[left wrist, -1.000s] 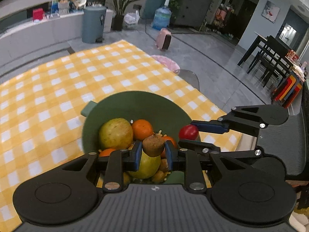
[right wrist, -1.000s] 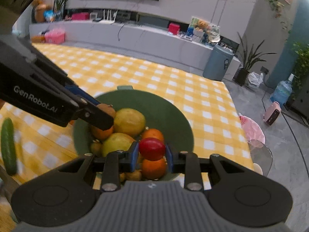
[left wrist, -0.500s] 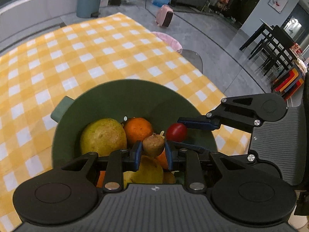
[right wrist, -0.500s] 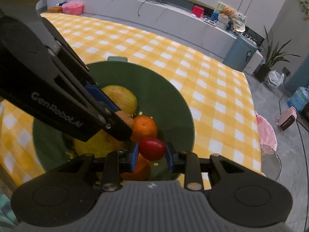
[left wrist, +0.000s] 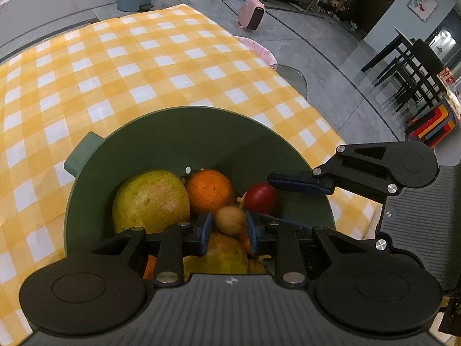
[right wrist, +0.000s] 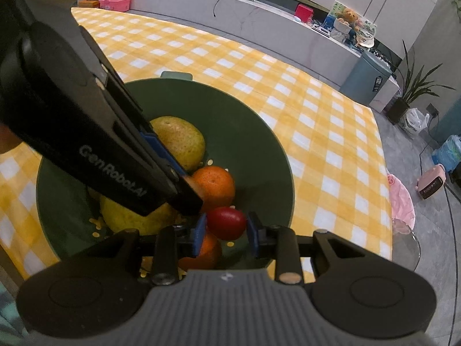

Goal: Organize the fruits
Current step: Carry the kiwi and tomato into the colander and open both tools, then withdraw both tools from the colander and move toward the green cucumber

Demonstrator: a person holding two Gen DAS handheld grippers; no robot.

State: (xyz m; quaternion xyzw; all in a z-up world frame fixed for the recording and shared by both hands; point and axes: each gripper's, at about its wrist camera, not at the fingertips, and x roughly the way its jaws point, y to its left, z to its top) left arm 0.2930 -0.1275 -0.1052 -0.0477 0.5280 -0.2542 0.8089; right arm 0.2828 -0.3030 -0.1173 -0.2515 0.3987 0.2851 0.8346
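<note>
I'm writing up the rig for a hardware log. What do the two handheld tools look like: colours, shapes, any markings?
Both match. The left tool and right tool each have a grey ribbed body, two black round-ended link arms with silver screws, and slim black fingers tipped with blue pads. The left tool's side reads "GenRobot.AI" in white lettering, seen from the right wrist view. No cables or sleeves show.

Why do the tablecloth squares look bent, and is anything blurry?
Left wrist view: the fisheye lens bows the checked tablecloth toward the edges; the fruit stays sharp. Right wrist view: same bending; the near left gripper crosses the green bowl, shading it, and the frame corners go dark.
</note>
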